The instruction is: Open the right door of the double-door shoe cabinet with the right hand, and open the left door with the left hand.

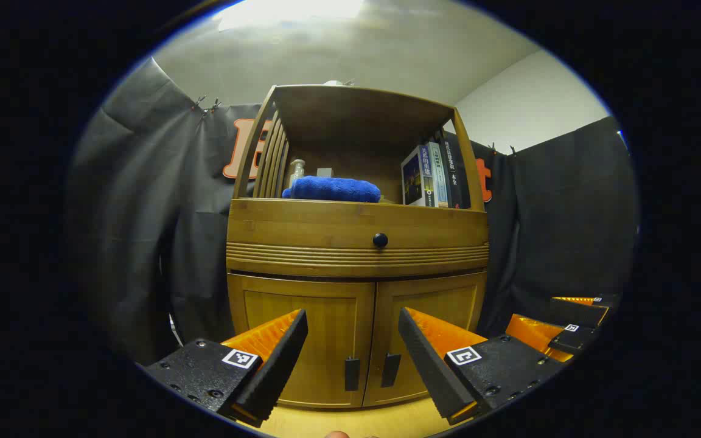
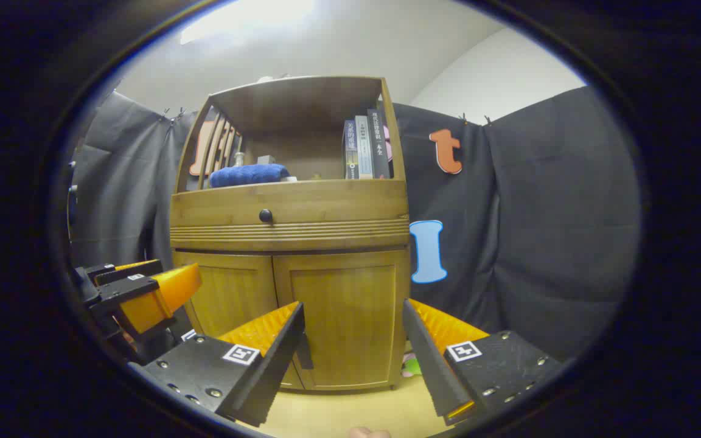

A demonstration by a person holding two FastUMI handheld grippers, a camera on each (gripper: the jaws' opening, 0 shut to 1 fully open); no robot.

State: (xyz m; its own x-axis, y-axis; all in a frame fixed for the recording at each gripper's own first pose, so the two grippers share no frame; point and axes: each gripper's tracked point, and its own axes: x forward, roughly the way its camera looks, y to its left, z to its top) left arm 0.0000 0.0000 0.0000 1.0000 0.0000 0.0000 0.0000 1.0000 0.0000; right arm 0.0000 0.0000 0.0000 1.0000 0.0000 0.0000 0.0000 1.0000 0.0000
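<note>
The wooden shoe cabinet has two lower doors, both closed. In the left gripper view the left door (image 1: 302, 328) and right door (image 1: 435, 304) meet at two dark handles (image 1: 352, 373) near the bottom. My left gripper (image 1: 352, 316) is open, a short way in front of the door seam and touching nothing. My right gripper (image 1: 560, 331) is off to its right. In the right gripper view my right gripper (image 2: 353, 306) is open in front of the right door (image 2: 350, 316), and its left finger partly hides a handle (image 2: 306, 356). My left gripper (image 2: 143, 292) is beside the left door (image 2: 229, 298).
Above the doors is a drawer with a dark knob (image 1: 380, 239). The open shelf holds a blue towel (image 1: 333, 188) and several books (image 1: 435, 176). Black cloth hangs on both sides. A small green and pink object (image 2: 410, 365) lies on the light wooden floor (image 2: 338, 413) by the cabinet's right foot.
</note>
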